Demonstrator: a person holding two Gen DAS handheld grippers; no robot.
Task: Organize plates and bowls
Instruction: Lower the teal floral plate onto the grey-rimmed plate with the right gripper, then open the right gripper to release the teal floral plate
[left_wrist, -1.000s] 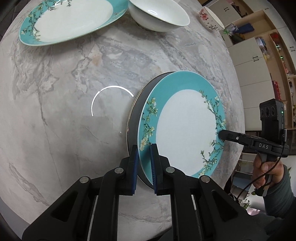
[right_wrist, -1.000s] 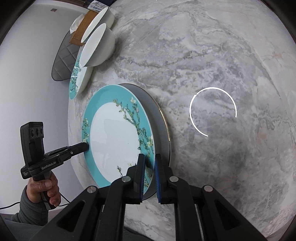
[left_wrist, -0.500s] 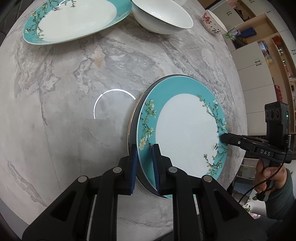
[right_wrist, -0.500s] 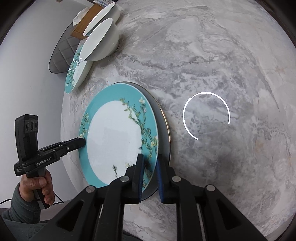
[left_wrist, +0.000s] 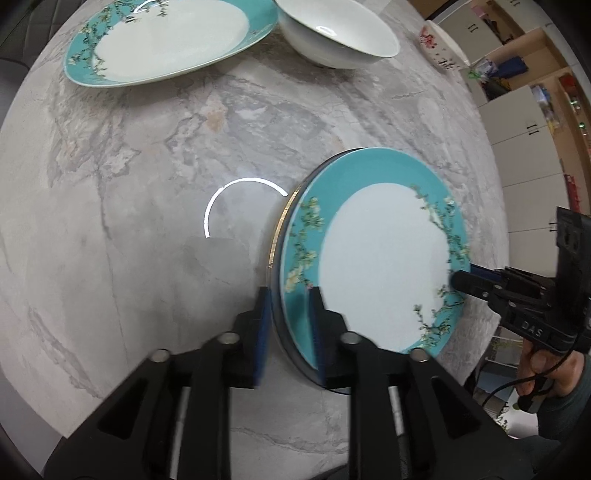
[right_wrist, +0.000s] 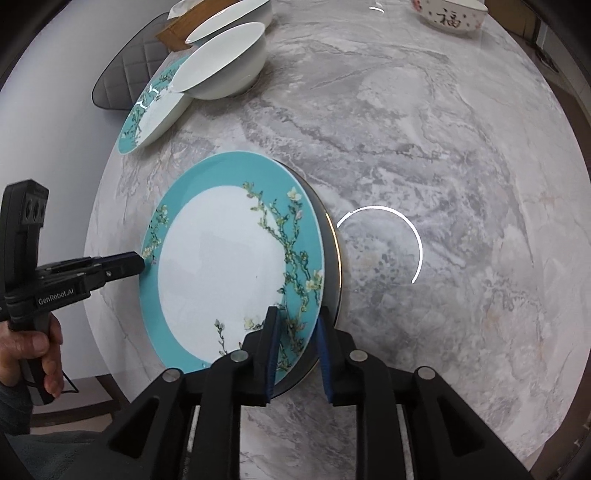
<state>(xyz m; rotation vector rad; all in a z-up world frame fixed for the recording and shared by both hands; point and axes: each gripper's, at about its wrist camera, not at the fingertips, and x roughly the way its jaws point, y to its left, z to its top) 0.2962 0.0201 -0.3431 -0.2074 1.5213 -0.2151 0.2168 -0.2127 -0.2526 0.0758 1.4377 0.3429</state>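
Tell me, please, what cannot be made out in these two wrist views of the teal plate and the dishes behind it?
- Dark plate under the teal floral plate: only a thin rim shows in both views; the teal plate covers the rest.
- Second white bowl, right wrist view: cut by the top edge and hidden behind the nearer white bowl.
- Patterned bowl, left wrist view: squeezed at the fisheye edge; its pattern is unreadable.
- Left gripper pads: motion-blurred.

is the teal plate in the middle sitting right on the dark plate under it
Touching: the right wrist view shows the teal plate resting directly on the dark plate, whose rim peeks out along one side with no gap.
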